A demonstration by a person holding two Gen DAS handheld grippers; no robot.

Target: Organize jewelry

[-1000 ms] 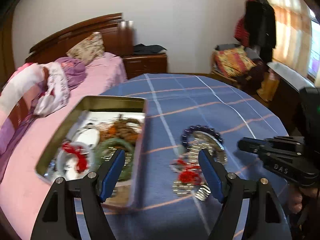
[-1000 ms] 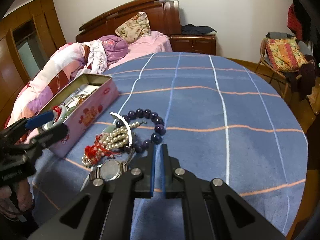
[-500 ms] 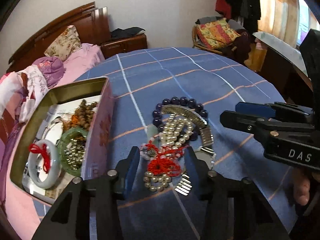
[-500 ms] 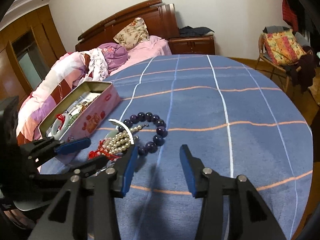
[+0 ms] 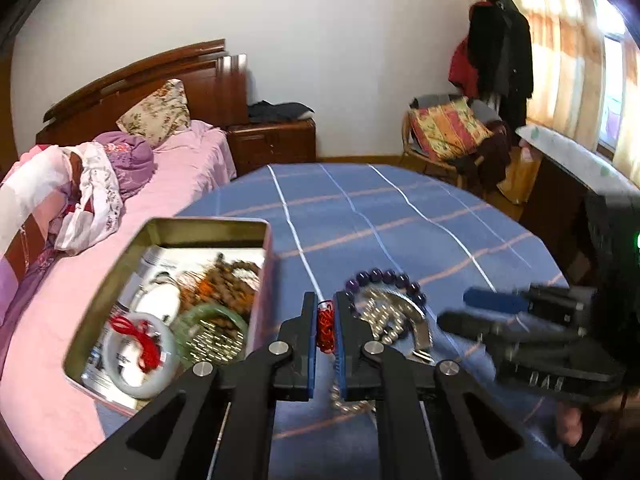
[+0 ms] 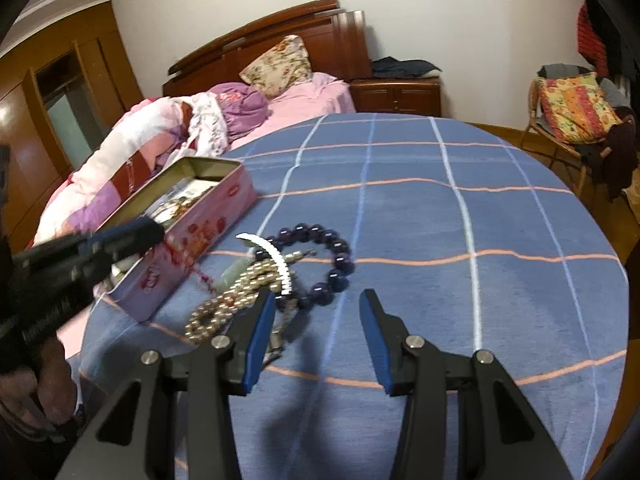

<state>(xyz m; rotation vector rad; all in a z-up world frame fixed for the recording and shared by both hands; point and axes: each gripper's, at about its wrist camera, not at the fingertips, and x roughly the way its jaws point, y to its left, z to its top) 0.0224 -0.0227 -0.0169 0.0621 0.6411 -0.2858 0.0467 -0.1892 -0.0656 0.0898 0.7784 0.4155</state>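
With the left gripper point(image 5: 325, 330) clenched on the red knotted cord point(image 5: 325, 326) beside the tin point(image 5: 208, 224) and the right gripper point(image 6: 316, 320) released, lifting risks dragging the tangled pearl strand point(image 6: 228, 304) and purple bead bracelet point(image 6: 332, 256) off the bench point(image 6: 480, 208).

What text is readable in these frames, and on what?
"DAS": on the body of the right gripper, blurred, only just legible.
The red oval label on the side of the pink tin: too small to read.
The printed sheet lining the tin: blurred, unreadable.
White print on the body of the left gripper: motion-blurred, unreadable.
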